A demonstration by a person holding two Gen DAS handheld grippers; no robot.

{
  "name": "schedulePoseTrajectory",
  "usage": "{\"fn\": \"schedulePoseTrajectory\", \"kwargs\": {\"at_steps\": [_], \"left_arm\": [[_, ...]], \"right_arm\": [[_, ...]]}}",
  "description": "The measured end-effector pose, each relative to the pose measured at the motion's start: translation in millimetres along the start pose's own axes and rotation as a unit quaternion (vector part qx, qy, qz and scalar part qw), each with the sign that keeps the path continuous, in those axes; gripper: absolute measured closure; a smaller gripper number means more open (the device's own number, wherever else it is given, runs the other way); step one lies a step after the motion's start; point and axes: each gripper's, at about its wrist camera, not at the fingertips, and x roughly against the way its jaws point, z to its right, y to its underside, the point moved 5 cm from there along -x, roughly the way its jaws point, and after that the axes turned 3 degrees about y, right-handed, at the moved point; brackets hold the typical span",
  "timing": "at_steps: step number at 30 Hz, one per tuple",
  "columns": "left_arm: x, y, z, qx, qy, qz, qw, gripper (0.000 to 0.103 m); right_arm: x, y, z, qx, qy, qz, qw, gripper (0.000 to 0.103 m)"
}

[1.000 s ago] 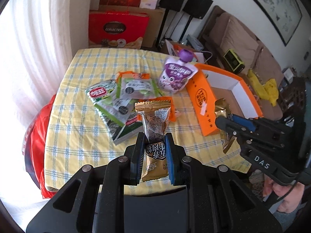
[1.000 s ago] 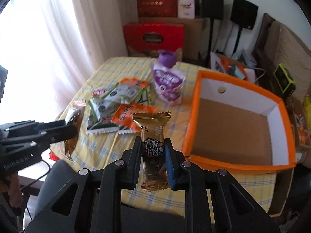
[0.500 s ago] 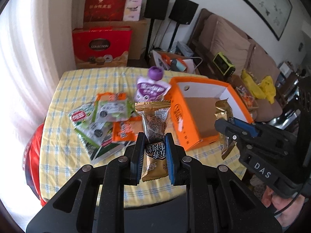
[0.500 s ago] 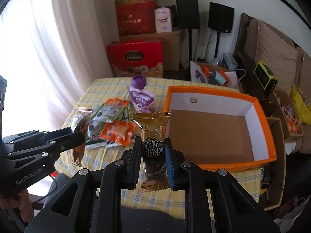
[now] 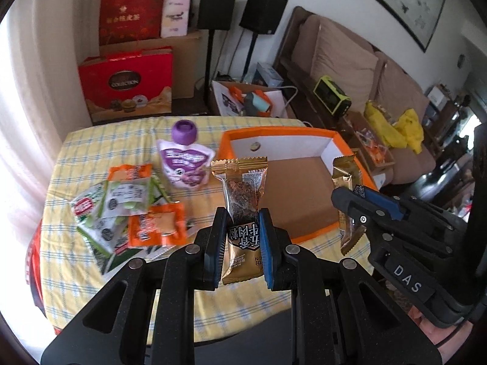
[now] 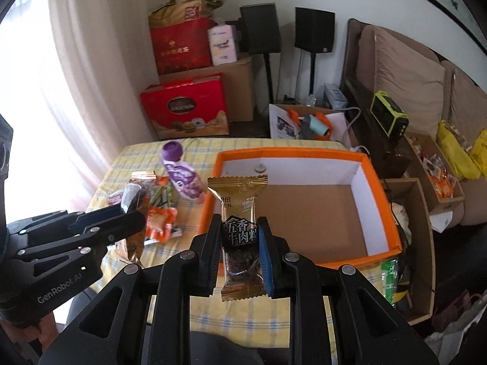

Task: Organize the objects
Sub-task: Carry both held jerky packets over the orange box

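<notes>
Gold snack packet (image 5: 243, 213), clamped between left fingers (image 5: 216, 243)

Both wrist views angled down, sharing orange box (image 5: 316, 135).

The left gripper (image 5: 242, 237) is showing a matte black, speckled frame with triangular cut-outs, silver round screws at its pivots, ribbed black fingers and a blue pad (image 5: 265, 249) on the right finger. The right gripper (image 6: 239, 252) is looking alike. White lettering "DAS" is marking one side, "GenRobot.AI" the other. A thin black cable is trailing near the right.
</notes>
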Motion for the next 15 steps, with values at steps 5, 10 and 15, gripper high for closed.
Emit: {"fn": "schedulePoseTrajectory", "kwargs": {"at_steps": [5,10,15], "left_arm": [[-17,-10,15,-0.004,0.004,-0.005,1.0000,0.084],[-35,-17,26,-0.006,0.004,-0.010,0.9999,0.084],[-48,-21,32,-0.011,0.004,-0.015,0.9998,0.084]], "right_arm": [[-6,-3,18,-0.012,0.007,-0.003,1.000,0.081],[-14,-5,37,-0.022,0.017,-0.004,1.000,0.081],[-22,-7,54,-0.029,0.028,-0.008,0.999,0.081]]}}
